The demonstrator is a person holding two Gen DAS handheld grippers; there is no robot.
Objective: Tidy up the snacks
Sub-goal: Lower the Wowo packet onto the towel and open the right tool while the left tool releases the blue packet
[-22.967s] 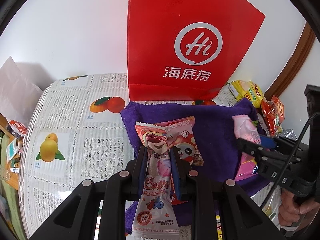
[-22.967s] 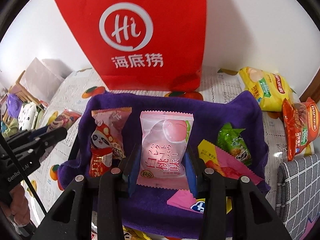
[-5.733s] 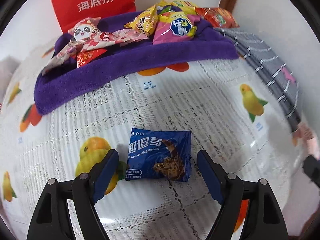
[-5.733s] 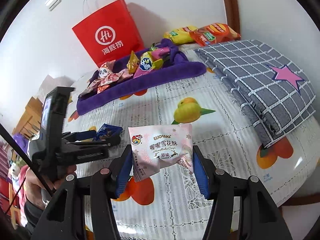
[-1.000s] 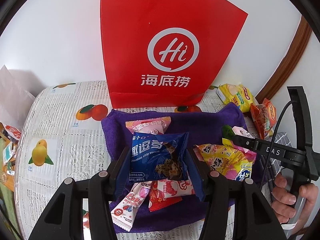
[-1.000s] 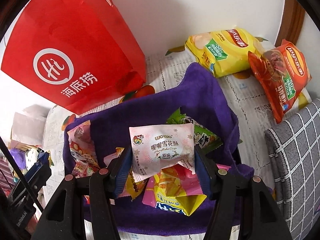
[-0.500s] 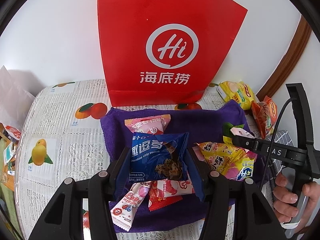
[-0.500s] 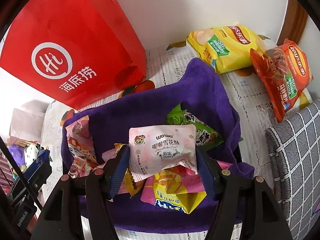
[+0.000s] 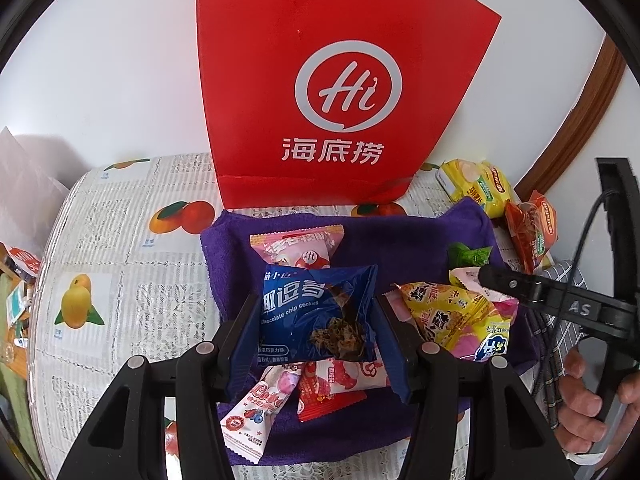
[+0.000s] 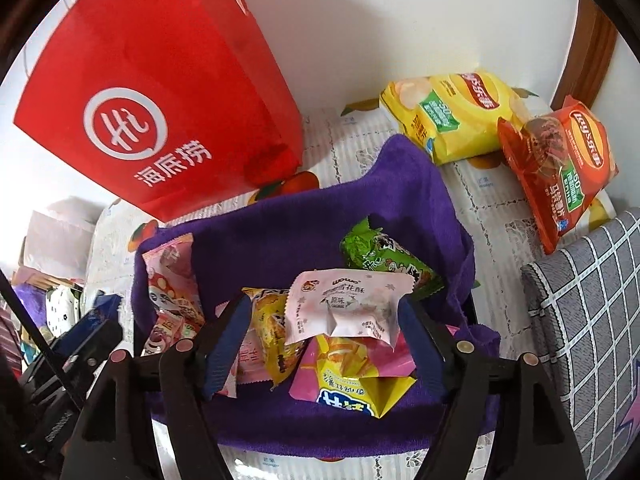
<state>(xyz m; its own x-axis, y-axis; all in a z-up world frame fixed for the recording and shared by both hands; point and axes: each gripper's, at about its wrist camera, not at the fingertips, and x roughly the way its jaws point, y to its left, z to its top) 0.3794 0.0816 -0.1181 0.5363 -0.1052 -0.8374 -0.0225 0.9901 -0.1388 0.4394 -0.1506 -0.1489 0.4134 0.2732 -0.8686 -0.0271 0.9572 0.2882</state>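
Observation:
My left gripper (image 9: 318,316) is shut on a blue chocolate chip cookie packet (image 9: 316,314) and holds it above the purple towel-lined tray (image 9: 360,236). Pink and red snack packets (image 9: 296,246) lie under it. My right gripper (image 10: 324,320) is open over the tray's right part (image 10: 304,236). A pale pink snowflake-crisp packet (image 10: 344,308) lies tilted between its fingers, resting on a yellow packet (image 10: 352,384) and beside a green packet (image 10: 384,256). The right gripper also shows in the left wrist view (image 9: 504,280).
A red paper bag (image 9: 340,92) stands against the wall behind the tray. Yellow (image 10: 448,116) and orange (image 10: 560,168) chip bags lie at the back right. A grey checked cloth (image 10: 580,320) lies to the right. The tablecloth (image 9: 120,264) has fruit prints.
My right gripper has opened and let go of the pale pink packet, which has dropped onto the pile in the tray. My left gripper still holds the blue packet over the tray.

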